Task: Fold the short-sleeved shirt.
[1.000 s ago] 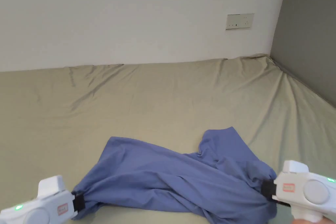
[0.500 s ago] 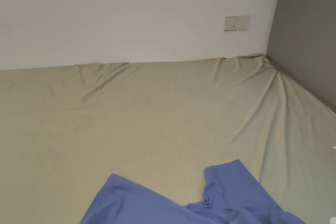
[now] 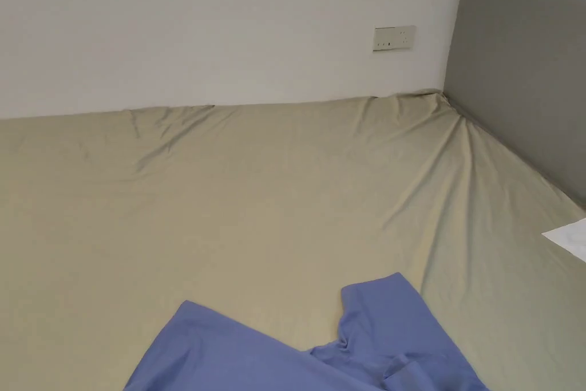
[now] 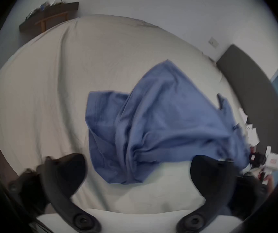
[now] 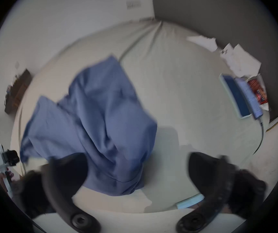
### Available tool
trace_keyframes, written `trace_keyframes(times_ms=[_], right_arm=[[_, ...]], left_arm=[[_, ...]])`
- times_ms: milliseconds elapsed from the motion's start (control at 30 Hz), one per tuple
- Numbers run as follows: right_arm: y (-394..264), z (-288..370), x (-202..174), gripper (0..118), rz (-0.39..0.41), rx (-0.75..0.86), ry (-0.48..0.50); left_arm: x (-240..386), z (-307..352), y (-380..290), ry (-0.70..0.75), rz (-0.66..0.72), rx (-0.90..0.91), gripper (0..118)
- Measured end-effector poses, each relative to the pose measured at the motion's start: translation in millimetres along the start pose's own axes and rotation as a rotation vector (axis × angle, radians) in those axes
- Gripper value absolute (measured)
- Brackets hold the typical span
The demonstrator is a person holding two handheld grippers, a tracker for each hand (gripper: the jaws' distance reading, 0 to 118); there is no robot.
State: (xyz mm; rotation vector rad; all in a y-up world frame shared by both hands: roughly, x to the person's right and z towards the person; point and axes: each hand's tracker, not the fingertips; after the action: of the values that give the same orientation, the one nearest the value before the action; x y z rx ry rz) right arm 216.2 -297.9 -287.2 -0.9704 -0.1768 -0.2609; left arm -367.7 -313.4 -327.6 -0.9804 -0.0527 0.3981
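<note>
1. My left gripper (image 4: 137, 162) is spread wide, with nothing between its jaws. The soft, crumpled blue short-sleeved shirt (image 4: 160, 122) lies just ahead of its tips.
2. My right gripper (image 5: 138, 159) is spread wide too. From it, the shirt is bunched just ahead and a little to the left, on the smooth beige bed sheet (image 5: 177, 88).
3. In the left gripper view, the right gripper sits at the shirt's far right edge. The blur keeps me from telling whether they touch.
4. Ahead of both grippers the sheet runs bare to the wall, with the grey padded headboard (image 3: 521, 66) off to the right.
5. I judge that I am at the laying-out step. The shirt is a twisted heap with one sleeve and part of the hem spread forward, and no fold has been made.
6. Next I should close each gripper on an outer corner, probably at the shoulders or the hem. Then I can lift, draw the cloth taut between the grippers and lay it flat ahead of me.
7. The thin fabric drapes and clings, so I should pinch a single layer.
</note>
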Motion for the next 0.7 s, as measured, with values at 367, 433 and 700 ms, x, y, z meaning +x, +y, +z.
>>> trace_keyframes(times_ms=[367,433,700], right_arm=[[15,153,-5,18,-0.082,0.521,0.099],[13,150,-7,1,-0.096,0.513,0.053],[8,137,-13,0,-0.166,0.481,0.074]], left_arm=[[36,147,18,-0.262,-0.001,0.49,0],[44,143,19,-0.203,-0.032,0.486,0],[55,91,57,-0.203,-0.142,0.372,0]])
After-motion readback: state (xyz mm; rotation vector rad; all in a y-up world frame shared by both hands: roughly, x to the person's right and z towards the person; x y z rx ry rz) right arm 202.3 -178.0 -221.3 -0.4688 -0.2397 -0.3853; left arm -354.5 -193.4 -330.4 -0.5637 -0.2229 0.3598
